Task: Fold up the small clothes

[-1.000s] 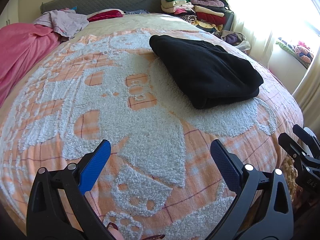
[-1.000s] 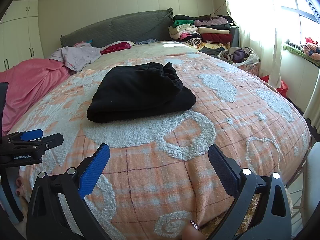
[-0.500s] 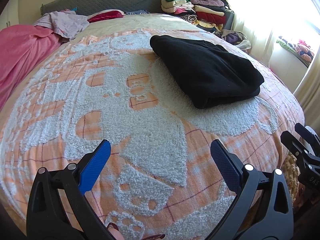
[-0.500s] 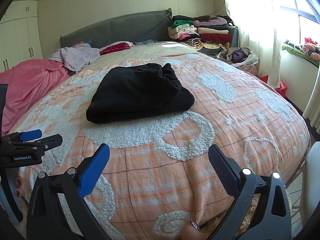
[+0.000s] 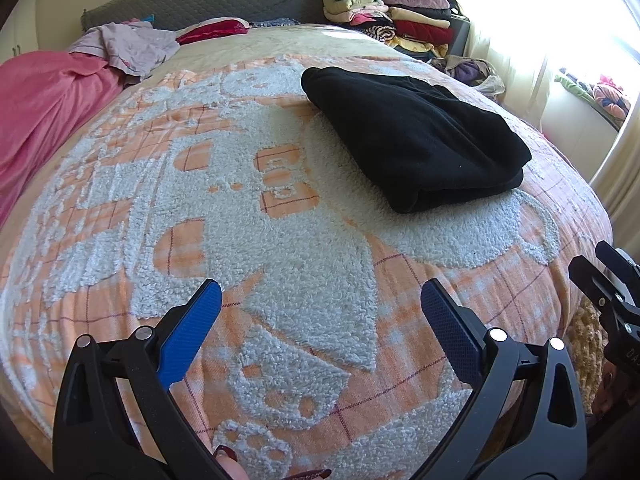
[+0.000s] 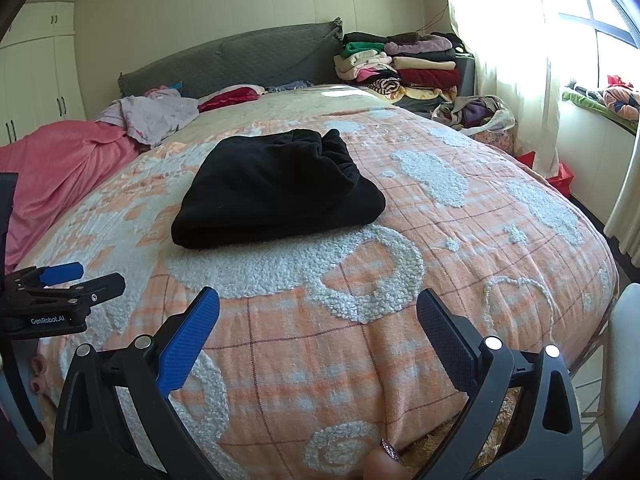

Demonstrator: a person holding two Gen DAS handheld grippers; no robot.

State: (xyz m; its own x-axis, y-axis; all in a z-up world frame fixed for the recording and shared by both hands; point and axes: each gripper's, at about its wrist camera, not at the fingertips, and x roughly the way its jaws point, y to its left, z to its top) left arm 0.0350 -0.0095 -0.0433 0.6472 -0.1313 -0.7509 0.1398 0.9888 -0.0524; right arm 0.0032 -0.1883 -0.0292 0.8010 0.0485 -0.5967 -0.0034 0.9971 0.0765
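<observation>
A black garment (image 5: pixel 416 136) lies folded into a thick rectangle on the orange and white bedspread (image 5: pixel 240 216); it also shows in the right wrist view (image 6: pixel 276 188). My left gripper (image 5: pixel 320 300) is open and empty, held above the bed's near edge, short of the garment. My right gripper (image 6: pixel 318 312) is open and empty, also near the bed's front edge, with the garment ahead of it. Each gripper shows at the edge of the other's view: the right gripper (image 5: pixel 604 276) and the left gripper (image 6: pixel 80 280).
A pink blanket (image 6: pixel 60 160) and a lilac garment (image 6: pixel 156 114) lie at the bed's left and head end. A stack of folded clothes (image 6: pixel 400 68) stands by the grey headboard (image 6: pixel 240 64). A bag of clothes (image 6: pixel 476 114) sits by the curtain at the right.
Both grippers stay open and almost still. The views have shifted only slightly; the garment has not moved.
</observation>
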